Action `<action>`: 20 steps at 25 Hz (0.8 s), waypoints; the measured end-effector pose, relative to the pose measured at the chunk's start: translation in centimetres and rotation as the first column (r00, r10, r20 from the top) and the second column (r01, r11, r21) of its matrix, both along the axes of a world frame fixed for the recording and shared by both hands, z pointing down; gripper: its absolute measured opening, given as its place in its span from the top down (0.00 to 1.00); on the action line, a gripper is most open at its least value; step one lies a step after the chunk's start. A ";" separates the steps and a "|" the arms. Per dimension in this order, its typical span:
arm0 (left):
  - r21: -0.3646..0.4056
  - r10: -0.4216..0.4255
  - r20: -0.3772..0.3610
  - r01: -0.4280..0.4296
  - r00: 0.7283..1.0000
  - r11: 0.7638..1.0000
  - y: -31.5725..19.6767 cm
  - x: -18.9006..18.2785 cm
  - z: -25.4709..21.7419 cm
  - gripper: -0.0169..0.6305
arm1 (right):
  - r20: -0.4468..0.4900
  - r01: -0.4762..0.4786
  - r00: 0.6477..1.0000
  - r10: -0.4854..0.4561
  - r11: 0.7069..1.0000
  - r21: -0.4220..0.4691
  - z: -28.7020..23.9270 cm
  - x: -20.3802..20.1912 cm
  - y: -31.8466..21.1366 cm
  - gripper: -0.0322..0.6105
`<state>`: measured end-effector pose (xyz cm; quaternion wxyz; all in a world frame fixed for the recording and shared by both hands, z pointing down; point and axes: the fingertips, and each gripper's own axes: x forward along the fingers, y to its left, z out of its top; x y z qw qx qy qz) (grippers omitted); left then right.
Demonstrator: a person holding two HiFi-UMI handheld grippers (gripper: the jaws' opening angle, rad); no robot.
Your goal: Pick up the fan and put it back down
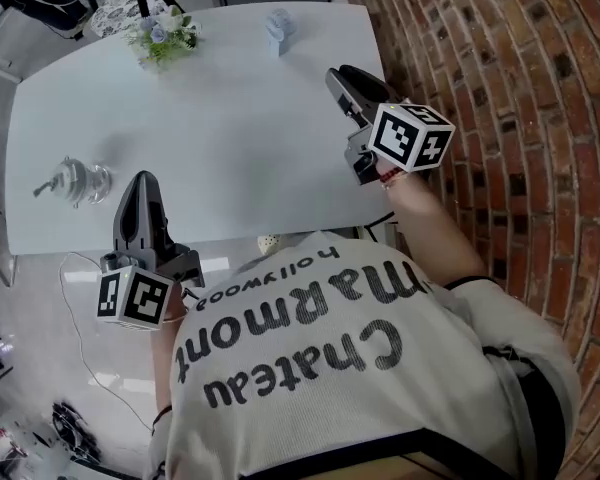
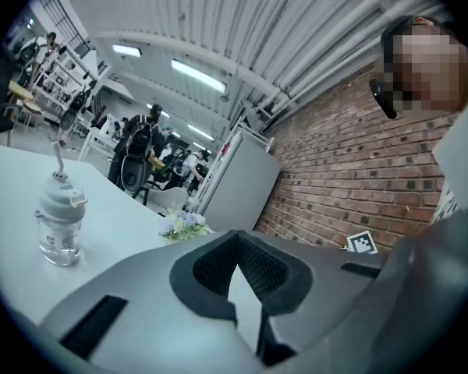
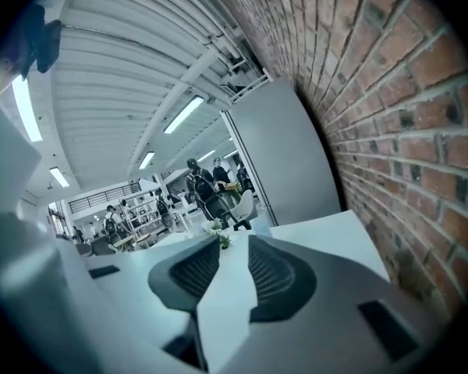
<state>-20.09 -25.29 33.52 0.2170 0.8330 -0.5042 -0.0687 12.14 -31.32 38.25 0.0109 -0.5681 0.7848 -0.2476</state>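
The right claw (image 3: pixel 232 245) is held part-open and empty; the left claw (image 2: pixel 238 238) is shut on nothing. The fan (image 1: pixel 278 28), taken to be the pale-blue thing, stands at the table's (image 1: pixel 230 138) far edge, ahead-left of the nearer right claw.

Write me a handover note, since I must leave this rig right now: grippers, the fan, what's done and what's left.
Left gripper: jaws together, empty, at the near left edge of the white table.
Right gripper: jaws apart, nothing between them, over the table's right side by the brick wall.
Things: a small pale-blue object, probably the fan, stands at the far edge. A clear jar-like item with a white top stands at the left. Nothing is touching either.
Done: no way to tell whether a lift has happened.
Left: if not, grasp the fan, lift it and set it back down.
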 end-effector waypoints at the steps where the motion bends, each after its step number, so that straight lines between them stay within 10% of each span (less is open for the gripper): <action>1: -0.002 -0.020 0.003 0.020 1.000 1.000 0.0 -0.3 0.0 0.97 | -0.007 0.012 1.000 -0.012 1.000 -0.009 0.3 0.0 -0.5 0.76; 20: -0.086 -0.264 0.055 0.268 0.963 0.960 0.6 -4.2 0.6 0.97 | -0.113 0.141 0.982 -0.152 0.985 -0.100 4.0 -0.9 -10.0 0.64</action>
